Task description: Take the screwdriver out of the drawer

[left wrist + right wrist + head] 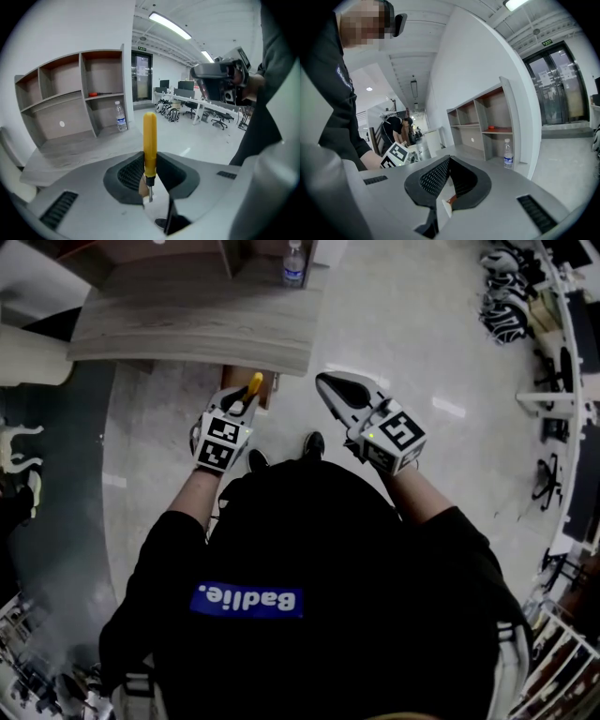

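A yellow-handled screwdriver (254, 385) (149, 140) stands upright between the pads of my left gripper (246, 399) (149, 180), which is shut on its handle near the metal shaft. It is held in the air in front of the grey desk (187, 329). A brown drawer (269, 390) shows just under the desk's front edge, right beside the screwdriver. My right gripper (330, 385) (449, 161) hovers to the right at about the same height. Its jaws meet at the tips with nothing between them.
A water bottle (294, 263) (121, 117) (508, 154) stands on the desk by an open shelf unit (70, 93) (487, 122). Office chairs and tables (187, 105) fill the room's far side. A person (396, 129) bends over in the background.
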A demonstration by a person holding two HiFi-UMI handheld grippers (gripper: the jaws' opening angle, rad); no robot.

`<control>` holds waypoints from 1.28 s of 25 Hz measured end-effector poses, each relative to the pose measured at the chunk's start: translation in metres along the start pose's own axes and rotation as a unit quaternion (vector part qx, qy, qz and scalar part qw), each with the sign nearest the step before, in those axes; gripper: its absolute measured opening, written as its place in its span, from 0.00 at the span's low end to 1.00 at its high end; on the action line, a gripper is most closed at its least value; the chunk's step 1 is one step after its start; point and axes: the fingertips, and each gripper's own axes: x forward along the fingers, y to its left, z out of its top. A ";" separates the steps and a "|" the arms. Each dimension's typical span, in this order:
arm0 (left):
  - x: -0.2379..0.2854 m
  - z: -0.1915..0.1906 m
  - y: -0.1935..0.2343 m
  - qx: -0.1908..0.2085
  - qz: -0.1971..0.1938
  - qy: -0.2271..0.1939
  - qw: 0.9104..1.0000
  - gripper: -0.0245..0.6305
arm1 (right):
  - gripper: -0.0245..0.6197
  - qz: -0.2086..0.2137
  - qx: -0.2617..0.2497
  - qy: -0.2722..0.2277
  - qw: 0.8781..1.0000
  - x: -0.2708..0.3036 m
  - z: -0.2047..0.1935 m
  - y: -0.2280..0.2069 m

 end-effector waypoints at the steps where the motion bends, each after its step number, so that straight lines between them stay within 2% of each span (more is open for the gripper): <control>1: -0.005 0.006 0.001 -0.006 0.000 -0.007 1.000 0.15 | 0.09 0.004 0.001 0.000 1.000 0.002 0.000 0.001; 10: -0.044 0.063 0.001 -0.043 -0.006 -0.082 0.996 0.15 | 0.09 0.026 0.001 0.009 1.000 0.017 -0.007 0.007; 16: -0.065 0.092 -0.002 -0.052 -0.010 -0.124 0.991 0.15 | 0.09 0.035 0.000 0.012 0.999 0.020 -0.009 0.011; 32: -0.085 0.106 -0.007 -0.065 -0.017 -0.150 0.986 0.15 | 0.09 0.060 -0.009 0.018 0.998 0.025 -0.001 0.026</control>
